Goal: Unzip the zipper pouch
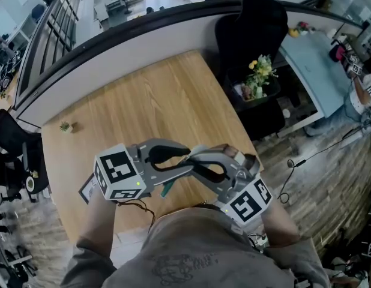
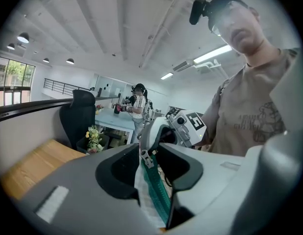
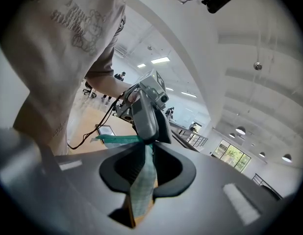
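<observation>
– Green teeth, meshed or parted? How far along is the white checked fabric zipper pouch (image 2: 143, 195) with its green zip?
– Barely begun, I judge. In the left gripper view the small metal slider (image 2: 145, 154) sits right at the tips of the left tongs (image 2: 149, 150). The green teeth running from it toward the camera look meshed. What lies beyond the slider I cannot tell.
– So what is left?
– Most likely the whole pull: drawing the slider along the teeth while the other end is held fast.
– And the grips?
– The left tongs stand about half closed, pads pinching the zip end of the zipper pouch at the slider. The right tongs (image 3: 145, 146) are nearly shut, clamped on the thin checked fabric that runs back between their jaws.
– Where is it, taking the pale wooden worktop (image 1: 155, 101) as the mark?
– Above the worktop's near edge, clear of the wood, close to the person's shirt front.
– Pose?
– Both tongs meet tip to tip over that edge. Each points inward and slightly down toward the worktop, marker cubes turned outward, forearms drawn in.
</observation>
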